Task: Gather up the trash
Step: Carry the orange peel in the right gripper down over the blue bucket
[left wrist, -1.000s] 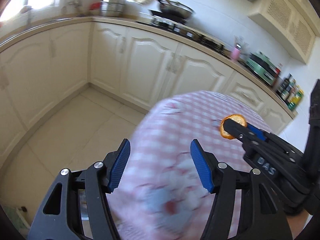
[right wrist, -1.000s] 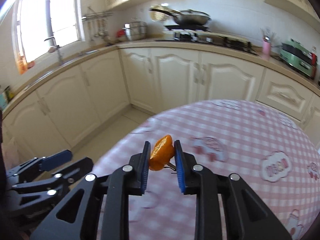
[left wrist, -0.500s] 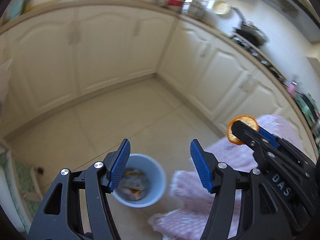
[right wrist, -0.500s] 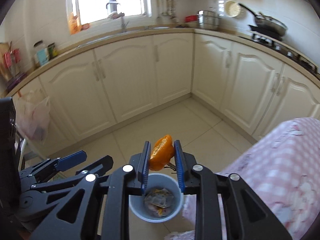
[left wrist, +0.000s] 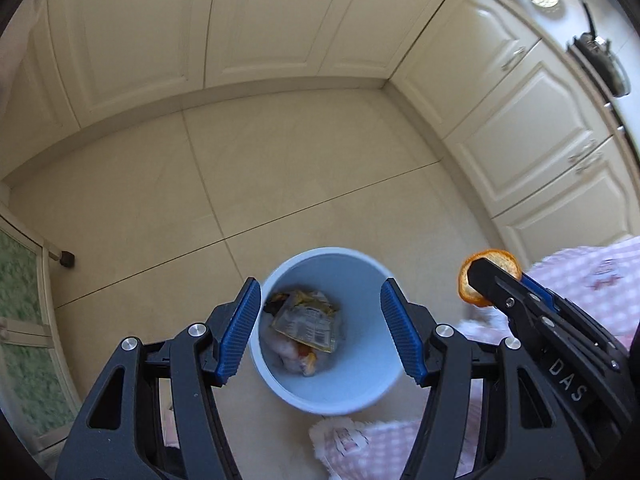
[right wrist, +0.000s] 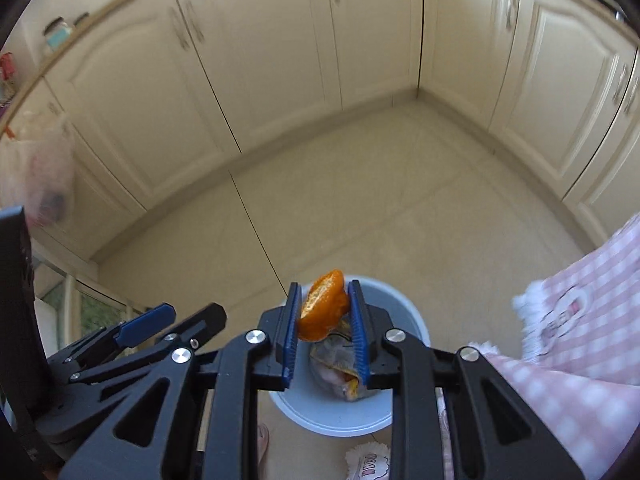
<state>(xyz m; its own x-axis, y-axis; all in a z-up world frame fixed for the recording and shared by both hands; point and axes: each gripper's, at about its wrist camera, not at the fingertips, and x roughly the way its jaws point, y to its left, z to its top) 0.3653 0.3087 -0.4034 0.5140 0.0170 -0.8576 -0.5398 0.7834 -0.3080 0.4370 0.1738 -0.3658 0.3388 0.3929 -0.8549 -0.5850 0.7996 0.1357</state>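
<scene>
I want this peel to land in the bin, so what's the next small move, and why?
Probably open the right gripper now: it is shut on the orange peel, which in its own view sits above the pale blue trash bin that already holds wrappers.

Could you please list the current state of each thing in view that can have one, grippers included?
Left gripper: open, empty, above the bin.
Right gripper: shut on the orange peel.
Orange peel: clamped between the pads, over the bin.
Trash bin: upright on the floor, lidless, partly filled.
Wrapper: crumpled, inside the bin.
Cabinet doors: closed.
</scene>
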